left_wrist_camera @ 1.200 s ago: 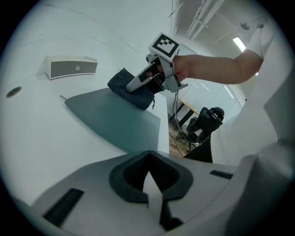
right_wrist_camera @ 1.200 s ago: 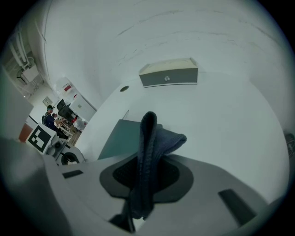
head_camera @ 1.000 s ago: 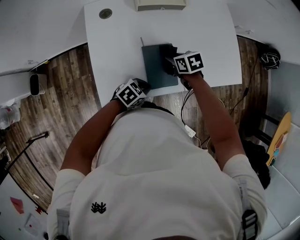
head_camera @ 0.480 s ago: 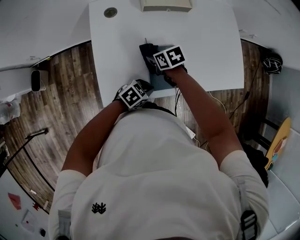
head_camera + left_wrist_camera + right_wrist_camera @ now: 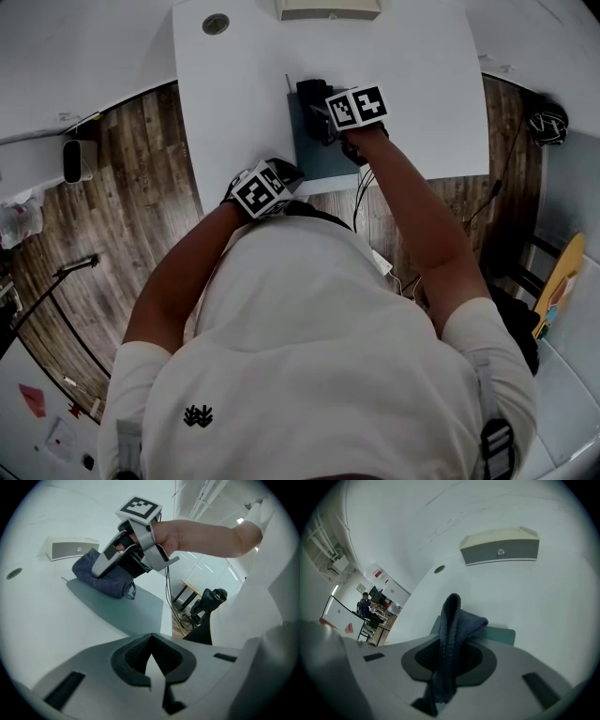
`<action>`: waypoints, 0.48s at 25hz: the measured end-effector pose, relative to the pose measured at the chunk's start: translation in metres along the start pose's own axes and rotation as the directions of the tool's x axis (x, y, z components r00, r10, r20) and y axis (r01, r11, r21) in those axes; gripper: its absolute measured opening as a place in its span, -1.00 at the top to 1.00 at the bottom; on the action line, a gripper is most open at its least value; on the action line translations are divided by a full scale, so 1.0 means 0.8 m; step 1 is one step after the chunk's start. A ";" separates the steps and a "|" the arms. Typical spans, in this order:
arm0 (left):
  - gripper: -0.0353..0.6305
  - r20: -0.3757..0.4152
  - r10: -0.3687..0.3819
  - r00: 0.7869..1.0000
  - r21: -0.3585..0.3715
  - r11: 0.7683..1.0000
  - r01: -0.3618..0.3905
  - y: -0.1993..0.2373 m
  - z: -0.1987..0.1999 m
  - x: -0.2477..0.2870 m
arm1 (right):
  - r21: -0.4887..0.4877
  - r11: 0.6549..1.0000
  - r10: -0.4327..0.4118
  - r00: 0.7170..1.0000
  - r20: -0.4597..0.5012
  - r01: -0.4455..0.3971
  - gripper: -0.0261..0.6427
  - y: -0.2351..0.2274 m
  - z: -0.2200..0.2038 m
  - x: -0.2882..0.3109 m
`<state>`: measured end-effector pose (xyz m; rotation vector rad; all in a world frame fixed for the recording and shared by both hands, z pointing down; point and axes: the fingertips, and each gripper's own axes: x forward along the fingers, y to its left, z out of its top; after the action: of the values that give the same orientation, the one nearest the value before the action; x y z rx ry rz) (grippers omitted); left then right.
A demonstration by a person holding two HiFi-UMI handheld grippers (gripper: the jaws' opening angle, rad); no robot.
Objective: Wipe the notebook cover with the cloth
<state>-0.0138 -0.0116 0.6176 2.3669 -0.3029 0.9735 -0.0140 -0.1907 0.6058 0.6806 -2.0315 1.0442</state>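
Cloth (image 5: 451, 620) in right tongs (image 5: 446, 670), atop notebook (image 5: 126, 610)

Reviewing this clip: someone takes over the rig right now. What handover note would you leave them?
Right gripper: jaws shut on the cloth, which is bunched and pressed on the far end of the notebook.
Left gripper: jaws shut, empty, at the near edge of the table, beside the notebook's near left corner.
Done: cloth grasped and on the cover.
Left: probably sweep it over the bare near part of the cover; how much is already wiped cannot be told.
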 end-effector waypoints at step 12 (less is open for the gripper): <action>0.88 -0.005 -0.005 1.000 -0.006 1.000 0.005 0.000 -0.002 -0.004 | 0.061 0.996 -0.069 0.997 0.029 0.067 0.73 -0.081 -0.011 -0.046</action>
<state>-0.0172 -0.0107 0.6167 2.3580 -0.2977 0.9747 0.0573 -0.2127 0.6088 0.7957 -1.9958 1.0648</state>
